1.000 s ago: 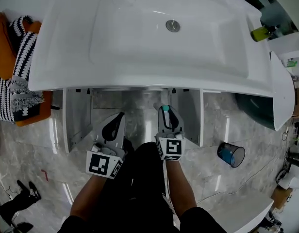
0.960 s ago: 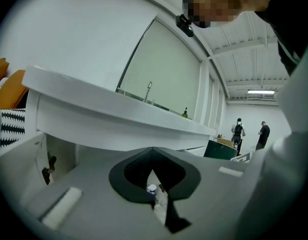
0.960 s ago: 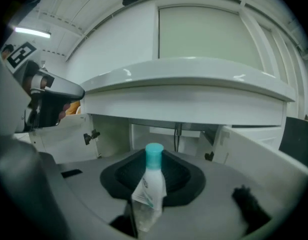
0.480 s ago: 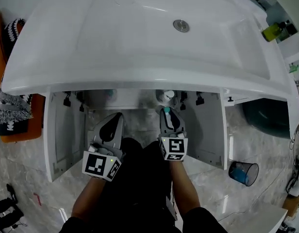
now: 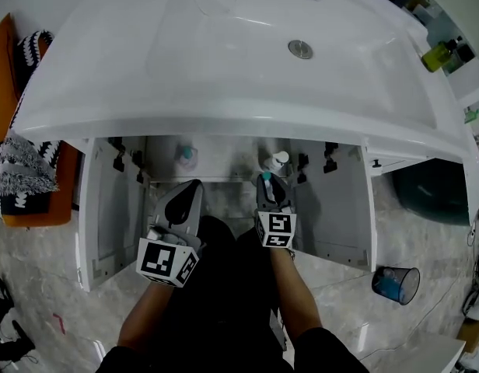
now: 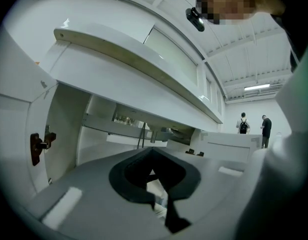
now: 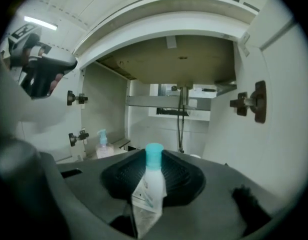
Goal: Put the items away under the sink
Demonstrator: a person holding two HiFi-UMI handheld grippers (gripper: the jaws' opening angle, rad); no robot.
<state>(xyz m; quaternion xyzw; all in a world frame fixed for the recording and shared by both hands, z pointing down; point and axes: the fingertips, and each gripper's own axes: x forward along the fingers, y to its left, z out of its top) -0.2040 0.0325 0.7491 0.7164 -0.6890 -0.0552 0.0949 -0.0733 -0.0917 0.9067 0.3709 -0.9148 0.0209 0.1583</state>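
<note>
White sink (image 5: 224, 76) overhangs the open cabinet (image 5: 333, 208). My right gripper's (image 5: 264, 180) fingers clamp a teal-capped bottle (image 7: 150, 181) at the cabinet mouth; my left gripper's (image 5: 190, 188) fingers look closed. I should slide the bottle in upright, clear of the pump bottle (image 7: 103, 146).

We count two grippers: one left gripper (image 5: 195, 185) and one right gripper (image 5: 265, 179). At the cabinet there are three containers: one tube with a teal cap (image 7: 148, 181), one pump bottle (image 5: 185, 155) and one bottle with a white cap (image 5: 280, 160). The cabinet has two open doors, the left door (image 5: 107, 208) and the right door (image 5: 340, 208). We see also one washbasin (image 5: 224, 61), one blue cup (image 5: 395, 284), one striped towel (image 5: 26, 165), one yellow-green bottle (image 5: 440, 53), and two people: a person with a backpack (image 6: 242, 124) and a second person (image 6: 265, 130).
</note>
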